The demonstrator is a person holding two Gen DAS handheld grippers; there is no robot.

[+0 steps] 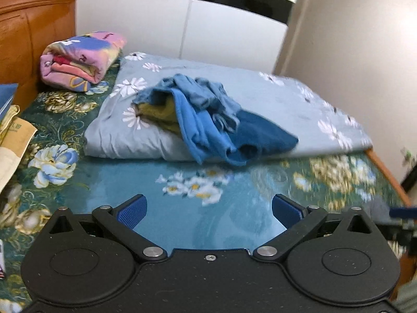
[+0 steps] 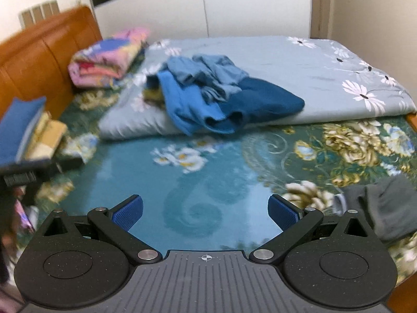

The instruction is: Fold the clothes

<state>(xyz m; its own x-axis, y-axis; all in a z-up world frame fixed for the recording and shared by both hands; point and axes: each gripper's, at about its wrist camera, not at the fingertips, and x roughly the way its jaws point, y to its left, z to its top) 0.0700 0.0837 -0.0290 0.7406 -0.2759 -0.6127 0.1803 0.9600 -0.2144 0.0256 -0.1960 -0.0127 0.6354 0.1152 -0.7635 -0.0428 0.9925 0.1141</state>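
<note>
A heap of unfolded clothes (image 1: 208, 114), light blue, bright blue, dark blue and olive, lies on a folded pale-blue daisy quilt (image 1: 273, 96) at the far side of the bed. It also shows in the right wrist view (image 2: 216, 96). A grey garment (image 2: 385, 206) lies on the bedsheet at the right. My left gripper (image 1: 208, 208) is open and empty above the teal flowered bedsheet (image 1: 182, 208), well short of the heap. My right gripper (image 2: 206, 208) is open and empty above the same sheet (image 2: 198, 198).
A folded pink patterned blanket (image 1: 80, 60) lies by the orange headboard (image 1: 31, 31). A blue book and paper items (image 2: 28, 130) sit at the left. The left gripper's body (image 2: 20, 174) shows at the left of the right wrist view. White wardrobe doors (image 1: 182, 23) stand behind the bed.
</note>
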